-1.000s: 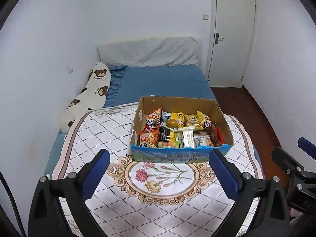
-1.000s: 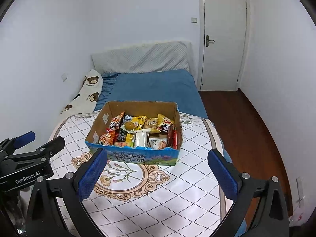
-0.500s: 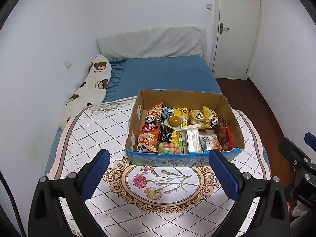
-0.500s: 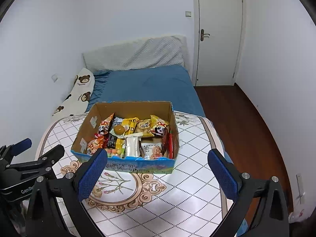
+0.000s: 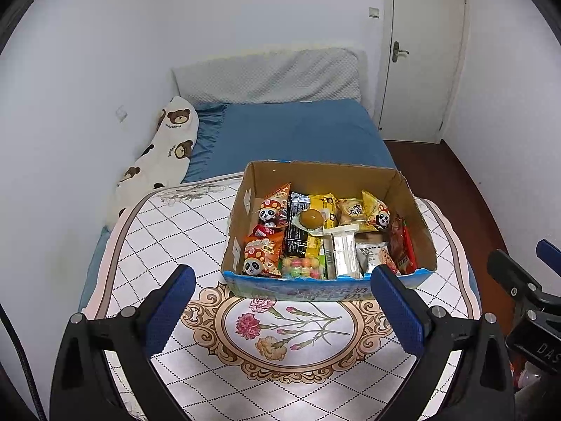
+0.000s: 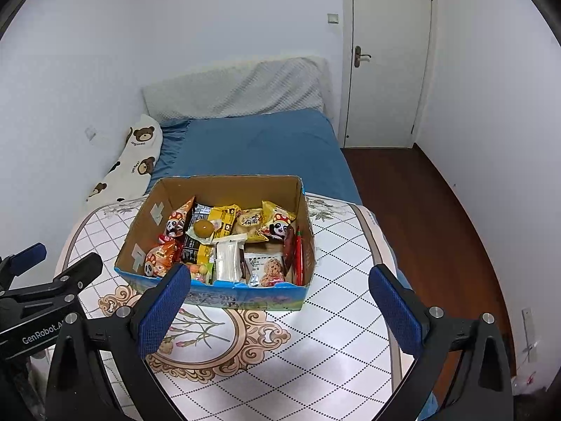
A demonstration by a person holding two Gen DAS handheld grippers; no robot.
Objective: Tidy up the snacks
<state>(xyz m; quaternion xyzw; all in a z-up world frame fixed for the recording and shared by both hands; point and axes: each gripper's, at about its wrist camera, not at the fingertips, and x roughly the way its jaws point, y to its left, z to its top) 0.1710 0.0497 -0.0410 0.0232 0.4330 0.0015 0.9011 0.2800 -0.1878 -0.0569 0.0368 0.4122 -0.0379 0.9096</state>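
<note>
A cardboard box (image 5: pixel 326 179) with a blue printed front stands on a round table (image 5: pixel 168 238) covered with a white diamond-patterned cloth that has a floral medallion at its middle, and the box sits at the far side of that medallion, its front wall touching the ornament's rim. The box is packed with snacks: two orange panda packets (image 5: pixel 261 256) along its left side, a black wrapper (image 5: pixel 296 235) beside them, a yellow packet (image 5: pixel 324 205) with a round amber jelly cup (image 5: pixel 310 218) resting on it, a bag of coloured candy balls (image 5: pixel 303 268) against the front wall, a clear white packet (image 5: pixel 345 254), an oat cookie packet (image 5: pixel 377 256), a yellow panda packet (image 5: pixel 377 210) toward the back right and a red stick packet (image 5: pixel 403 249) along the right wall. The left gripper (image 5: pixel 280 310) hovers above the near half of the table with its blue-padded jaws spread wide and nothing between them, its tips level with the box front. The right gripper (image 6: pixel 280 310) hangs likewise, wide apart and empty, its left pad overlapping the box's front left corner in that view. Behind the table lie a bed with a blue sheet (image 5: pixel 298 129), a bear-print pillow (image 5: pixel 164 154) and a white door (image 5: pixel 420 52)
</note>
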